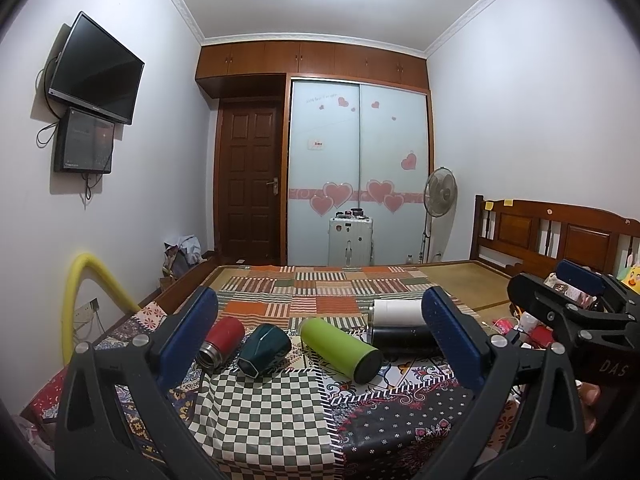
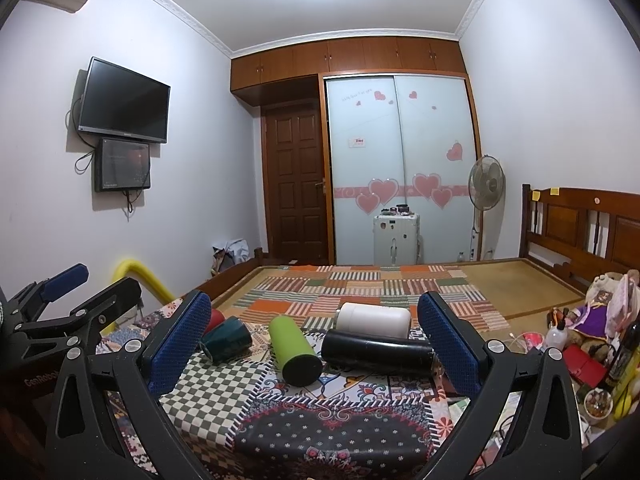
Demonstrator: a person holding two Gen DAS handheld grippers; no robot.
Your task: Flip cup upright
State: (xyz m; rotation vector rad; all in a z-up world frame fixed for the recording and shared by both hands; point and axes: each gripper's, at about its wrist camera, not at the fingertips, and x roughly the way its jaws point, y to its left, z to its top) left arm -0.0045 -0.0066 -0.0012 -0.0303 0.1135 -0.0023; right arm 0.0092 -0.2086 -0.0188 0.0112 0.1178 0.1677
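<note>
Both the left gripper [image 1: 320, 336] and right gripper [image 2: 314, 338] hover, jaws spread, over 5 cups lying, seemingly all sideways, on the patchwork cloth [image 1: 272, 412].

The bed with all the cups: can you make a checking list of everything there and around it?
Surface: patchwork quilt over a bed with a wooden headboard.
Job's things: five lying on their sides: red steel-mouthed flask, dark green faceted cup, lime green bottle, black cylinder flask, white cylinder flask.
Clutter: toys, bottles and a red box at the bed's right edge.
Grippers: left gripper open, empty; right gripper open, empty.
Cables: wires dangle under the wall-mounted black television.
Surroundings: brown door, heart-stickered wardrobe, standing fan, white suitcase.
</note>
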